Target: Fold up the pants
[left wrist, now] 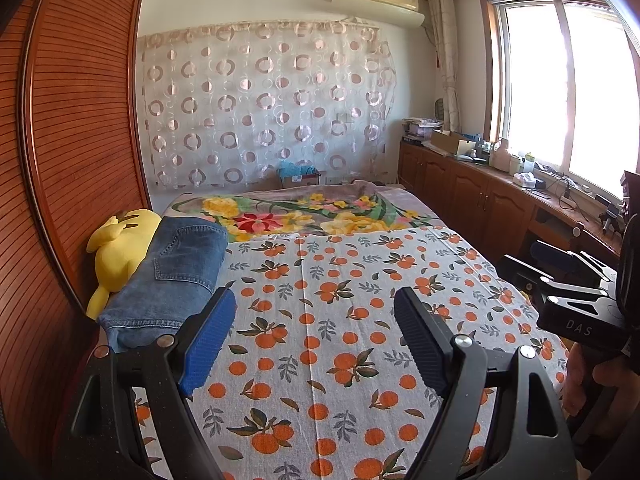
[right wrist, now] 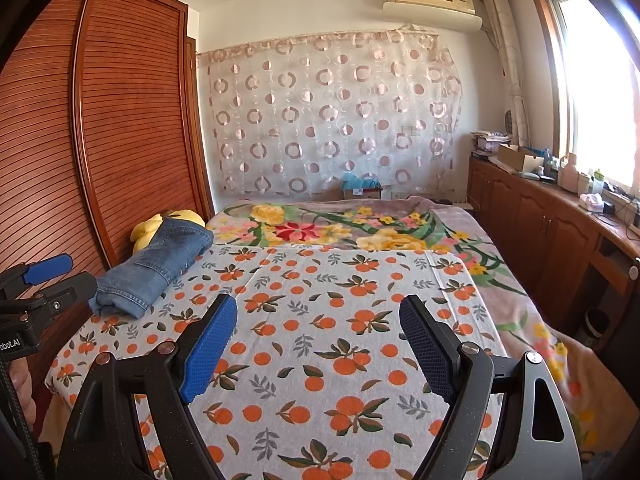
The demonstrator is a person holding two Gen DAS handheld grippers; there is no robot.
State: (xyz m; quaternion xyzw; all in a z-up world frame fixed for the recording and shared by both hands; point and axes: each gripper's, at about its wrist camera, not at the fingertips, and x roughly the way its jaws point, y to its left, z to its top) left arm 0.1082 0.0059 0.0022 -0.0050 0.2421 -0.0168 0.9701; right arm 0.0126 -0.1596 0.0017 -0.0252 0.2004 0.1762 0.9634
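Left gripper (left wrist: 316,312) fills the bottom of the left wrist view, black fingers with blue ribbed pads (left wrist: 210,340) spread wide, nothing between them, hovering over the bed. Right gripper (right wrist: 318,318) sits the same way in the right wrist view: jaws wide, empty, above the white bedsheet with orange fruit print (right wrist: 320,360). Each gripper also shows in the other's view, the right one at 3 o'clock in the left view, the left one at 9 o'clock in the right view.

Folded blue denim pants (left wrist: 172,276) lie at 10 o'clock on the bed's left edge, back pocket facing up, well apart from both grippers. They rest partly against a yellow plush toy (left wrist: 116,248) beside the brown slatted wooden wardrobe (left wrist: 72,140).

Floral blanket with red and yellow flowers (right wrist: 320,228) covers the far part of the bed at 12 o'clock. Sheer curtain with circle pattern (right wrist: 332,112) hangs behind. Cluttered brown wooden cabinet (right wrist: 540,220) runs under the window at 2 o'clock.
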